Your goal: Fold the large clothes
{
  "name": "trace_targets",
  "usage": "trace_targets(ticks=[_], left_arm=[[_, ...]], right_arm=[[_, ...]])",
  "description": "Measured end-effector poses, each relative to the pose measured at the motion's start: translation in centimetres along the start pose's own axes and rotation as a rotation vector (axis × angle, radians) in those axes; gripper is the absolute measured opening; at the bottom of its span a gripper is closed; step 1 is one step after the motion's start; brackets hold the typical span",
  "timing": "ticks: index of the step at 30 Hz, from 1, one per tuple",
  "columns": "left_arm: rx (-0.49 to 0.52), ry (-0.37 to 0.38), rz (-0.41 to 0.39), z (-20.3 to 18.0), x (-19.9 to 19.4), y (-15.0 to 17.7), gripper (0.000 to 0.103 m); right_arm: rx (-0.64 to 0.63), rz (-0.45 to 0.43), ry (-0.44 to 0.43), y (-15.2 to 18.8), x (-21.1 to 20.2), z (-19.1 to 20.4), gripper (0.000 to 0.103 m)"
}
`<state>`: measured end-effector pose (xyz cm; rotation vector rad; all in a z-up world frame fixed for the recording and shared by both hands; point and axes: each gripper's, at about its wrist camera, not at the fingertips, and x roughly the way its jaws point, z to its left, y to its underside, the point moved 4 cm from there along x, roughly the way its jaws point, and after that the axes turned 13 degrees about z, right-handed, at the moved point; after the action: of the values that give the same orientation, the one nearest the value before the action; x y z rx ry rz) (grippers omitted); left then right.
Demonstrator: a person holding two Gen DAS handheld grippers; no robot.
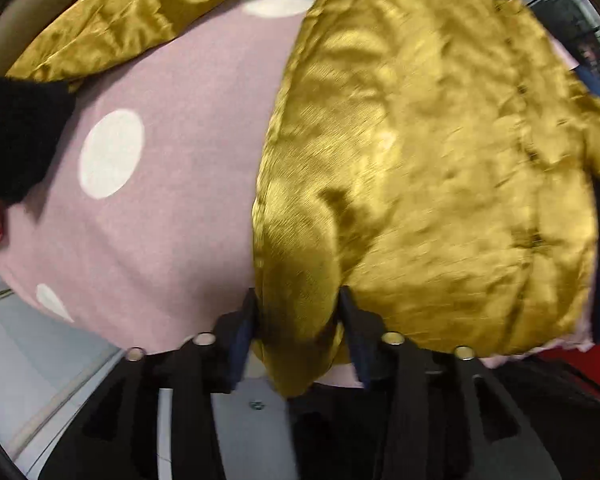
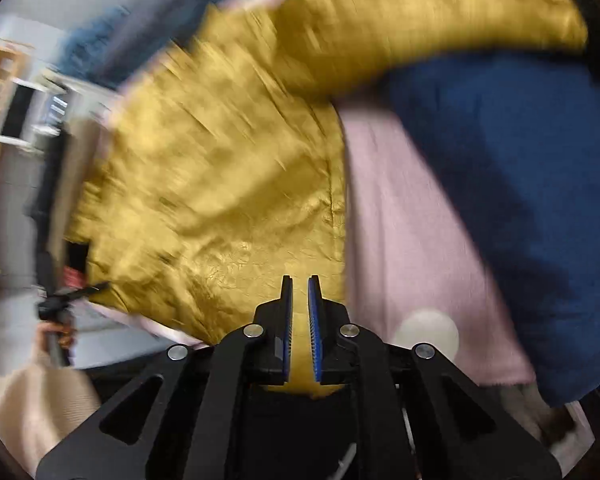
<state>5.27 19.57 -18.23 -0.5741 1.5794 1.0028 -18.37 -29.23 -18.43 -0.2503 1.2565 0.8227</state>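
We see our left gripper (image 1: 298,308) clamped around a fold of the gold jacket (image 1: 420,168). It lies on a pink dotted cloth (image 1: 180,200).

Left tool (image 1: 298,304): matte black plastic linkage w/ cut-out slots, four round silver pivot pins across the arms, dark blue pads on the inner finger faces, one small screw in the pale base plate behind. Right tool (image 2: 300,284): same black build, four silver pins, slim fingers (image 2: 286,312) lined w/ bright blue ribbed pads, thin pale cable low down. In the right-wrist view, a cream ribbed sleeve (image 2: 32,396) at lower left, blurred.
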Motion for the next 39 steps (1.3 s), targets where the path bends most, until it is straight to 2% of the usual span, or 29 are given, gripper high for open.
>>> trace_targets(ticks=[2,3,4,5,6,7,8,9,12,14,16,19,21,22,23,24,25,26,28,34,35,38,39], left_arm=[[-0.036,-0.032,-0.049,0.7,-0.6,0.5,0.051],[-0.047,-0.053,-0.098,0.9,-1.5,0.7,0.054],[-0.046,-0.070,-0.140,0.8,-2.3,0.7,0.063],[-0.032,-0.090,-0.202,0.4,-3.5,0.6,0.072],[-0.011,-0.104,-0.245,-0.1,-4.4,0.5,0.076],[0.016,-0.112,-0.276,-1.0,-5.1,0.1,0.081],[0.058,-0.115,-0.293,-2.5,-5.5,-0.4,0.081],[0.096,-0.113,-0.293,-3.8,-5.6,-0.8,0.081],[0.172,-0.087,-0.260,-7.9,-4.8,-2.2,0.081],[0.214,-0.064,-0.235,-10.3,-3.3,-2.8,0.081],[0.229,-0.073,-0.184,-12.0,-1.6,-3.4,0.081],[0.245,-0.101,-0.131,-13.3,1.2,-3.1,0.081],[0.263,-0.145,-0.100,-13.5,3.0,-2.7,0.083],[0.272,-0.165,-0.097,-13.4,3.8,-2.4,0.092],[0.268,-0.178,-0.107,-13.2,4.2,-2.1,0.098],[0.260,-0.166,-0.119,-13.0,4.4,-2.0,0.098],[0.245,-0.147,-0.121,-12.8,4.4,-1.8,0.098],[0.230,-0.132,-0.110,-12.4,4.5,-1.8,0.098],[0.214,-0.118,-0.088,-11.8,4.5,-1.7,0.098],[0.198,-0.132,-0.076,-12.3,4.7,-2.7,0.098],[0.197,-0.134,-0.074,-13.0,4.8,-3.6,0.098],[0.197,-0.135,-0.088,-13.0,4.8,-3.3,0.098],[0.194,-0.136,-0.089,-13.8,4.6,-4.3,0.098]], right_arm=[[0.004,0.032,0.126,0.1,1.8,-0.1,0.010],[-0.019,0.020,0.156,0.2,2.0,0.6,0.010],[-0.043,-0.004,0.140,0.2,1.8,1.6,0.011],[-0.054,-0.022,0.113,0.2,1.6,2.2,0.021],[-0.062,-0.043,0.075,-0.1,1.4,3.4,0.032],[-0.080,-0.051,0.052,-0.5,1.4,4.6,0.067],[-0.122,-0.047,0.052,-1.0,1.9,6.1,0.081],[-0.166,-0.041,0.074,-1.6,2.4,7.4,0.081],[-0.322,-0.039,0.219,-2.4,4.5,11.9,0.081],[-0.390,-0.020,0.270,-2.9,6.0,14.2,0.081],[-0.435,0.007,0.307,-3.6,7.8,15.7,0.081],[-0.494,0.037,0.387,-3.8,10.4,16.9,0.081],[-0.520,0.103,0.440,-3.3,12.7,16.6,0.081],[-0.526,0.145,0.459,-2.9,13.9,16.2,0.082],[-0.535,0.184,0.478,-2.4,15.2,15.6,0.088],[-0.549,0.198,0.496,-2.0,16.0,15.3,0.093],[-0.571,0.193,0.507,-1.5,16.6,15.1,0.098],[-0.583,0.164,0.499,-1.2,16.5,15.1,0.098],[-0.558,0.169,0.488,-1.3,16.5,15.0,0.098],[-0.534,0.227,0.488,-2.4,17.0,15.5,0.098],[-0.529,0.231,0.487,-2.7,17.4,16.0,0.098],[-0.532,0.225,0.486,-2.8,17.6,16.2,0.099],[-0.535,0.214,0.486,-2.7,17.5,16.0,0.099]])
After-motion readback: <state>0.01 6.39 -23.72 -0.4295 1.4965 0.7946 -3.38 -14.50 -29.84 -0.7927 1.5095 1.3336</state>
